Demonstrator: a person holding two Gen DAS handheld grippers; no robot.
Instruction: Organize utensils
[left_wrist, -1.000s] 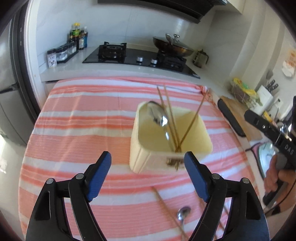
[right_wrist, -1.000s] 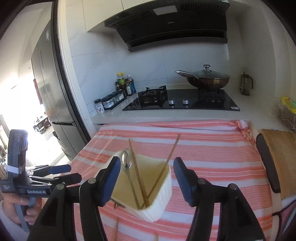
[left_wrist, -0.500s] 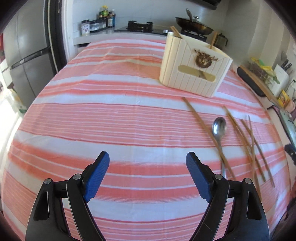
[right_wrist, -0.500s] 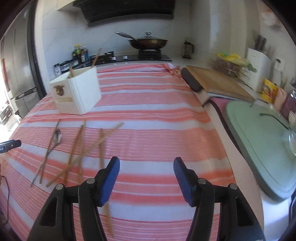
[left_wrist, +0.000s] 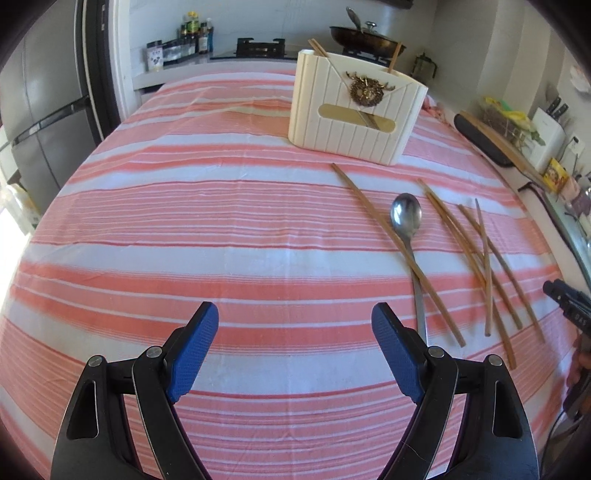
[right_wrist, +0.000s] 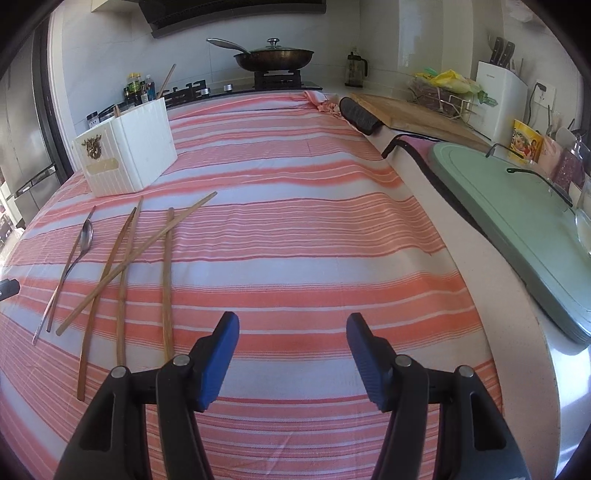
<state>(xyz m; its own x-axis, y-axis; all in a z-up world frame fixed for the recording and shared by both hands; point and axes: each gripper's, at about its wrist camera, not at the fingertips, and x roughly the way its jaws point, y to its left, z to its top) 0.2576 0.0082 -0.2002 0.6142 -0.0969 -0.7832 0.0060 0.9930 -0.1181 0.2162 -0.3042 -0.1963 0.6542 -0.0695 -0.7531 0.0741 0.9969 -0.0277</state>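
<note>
your left claw (left_wrist: 293, 345) spread wide, empty; right claw (right_wrist: 291, 349) likewise. spoon (left_wrist: 406, 218), loose chopsticks (right_wrist: 122, 266) on striped cloth (left_wrist: 221, 221) near cream utensil holder (left_wrist: 351, 118).

The utensil holder (left_wrist: 356, 110) stands on the tablecloth (left_wrist: 207, 221), chopsticks upright in it; nearer, a spoon (left_wrist: 407, 225) lies between loose chopsticks (left_wrist: 476, 254); the stove (right_wrist: 258, 83) sits behind.

A striped orange-and-white cloth (right_wrist: 295, 229) covers the counter. Behind it a lidded pan (right_wrist: 275, 57) sits on the gas hob (right_wrist: 277, 79), with sauce bottles (left_wrist: 195, 33) to its left. A wooden cutting board (right_wrist: 410, 114), a knife block (right_wrist: 498, 96) and what looks like a green board (right_wrist: 517, 221) line the right side.
</note>
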